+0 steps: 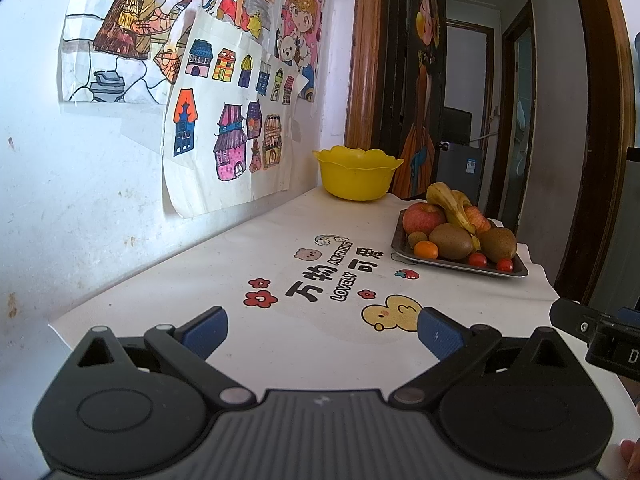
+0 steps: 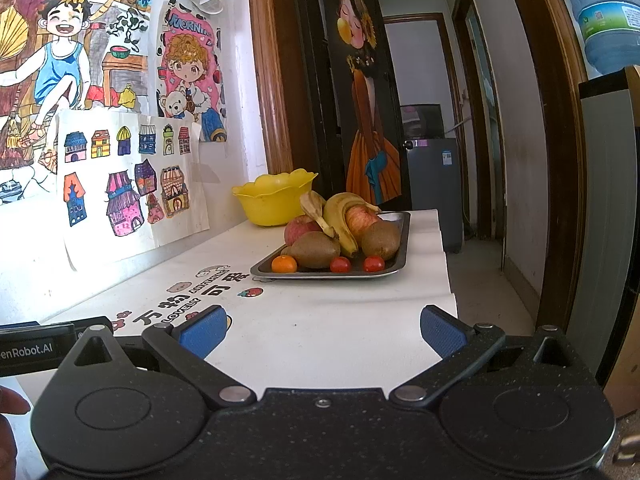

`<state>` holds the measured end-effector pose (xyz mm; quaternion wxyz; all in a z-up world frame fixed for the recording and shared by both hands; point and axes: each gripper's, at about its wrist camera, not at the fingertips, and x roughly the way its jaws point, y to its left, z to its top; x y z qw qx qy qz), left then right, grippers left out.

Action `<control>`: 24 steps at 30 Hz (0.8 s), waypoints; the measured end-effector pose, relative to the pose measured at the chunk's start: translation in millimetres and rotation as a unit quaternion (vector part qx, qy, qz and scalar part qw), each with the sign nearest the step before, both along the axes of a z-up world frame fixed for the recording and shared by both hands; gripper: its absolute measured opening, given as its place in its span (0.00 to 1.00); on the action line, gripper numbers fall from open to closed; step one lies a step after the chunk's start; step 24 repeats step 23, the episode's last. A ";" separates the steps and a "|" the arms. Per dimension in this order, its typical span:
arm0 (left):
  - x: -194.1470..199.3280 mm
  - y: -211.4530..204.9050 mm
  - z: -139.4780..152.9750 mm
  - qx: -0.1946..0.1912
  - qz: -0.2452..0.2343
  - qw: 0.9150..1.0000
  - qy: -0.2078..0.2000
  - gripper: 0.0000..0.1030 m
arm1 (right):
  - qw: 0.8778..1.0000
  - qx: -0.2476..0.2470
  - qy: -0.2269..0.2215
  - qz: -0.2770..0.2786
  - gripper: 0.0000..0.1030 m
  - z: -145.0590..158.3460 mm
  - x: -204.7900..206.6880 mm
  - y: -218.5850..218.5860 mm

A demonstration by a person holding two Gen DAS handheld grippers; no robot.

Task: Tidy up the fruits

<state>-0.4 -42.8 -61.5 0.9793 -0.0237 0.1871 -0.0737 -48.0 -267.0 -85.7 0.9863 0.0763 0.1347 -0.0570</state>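
Fruit: bananas, apples, kiwis, a small orange and cherry tomatoes lay heaped on the metal tray — far right on the table.
Bowl: the yellow bowl stood empty beyond the tray, near the wall.
Table: a white cloth with cartoon prints covered it.
Left gripper: fingers spread wide, holding nothing — well short of the tray.
Right gripper: likewise spread wide and empty, near edge.
Wall: coloured drawings hung at left.

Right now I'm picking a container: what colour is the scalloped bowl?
Yellow bowl; clearest in the left wrist view.
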 end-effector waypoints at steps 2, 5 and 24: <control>-0.6 -0.5 -0.9 0.000 0.002 1.000 0.002 0.99 | 1.000 0.000 0.000 0.000 0.99 0.1 0.2 -0.2; -0.8 -1.9 -2.4 0.004 -0.001 1.000 0.006 0.99 | 1.000 0.000 0.000 0.000 0.99 0.1 0.2 -0.2; -0.4 -1.3 -2.5 0.002 -0.008 1.000 0.013 0.99 | 1.000 0.001 0.001 0.000 0.99 -0.2 0.9 -0.3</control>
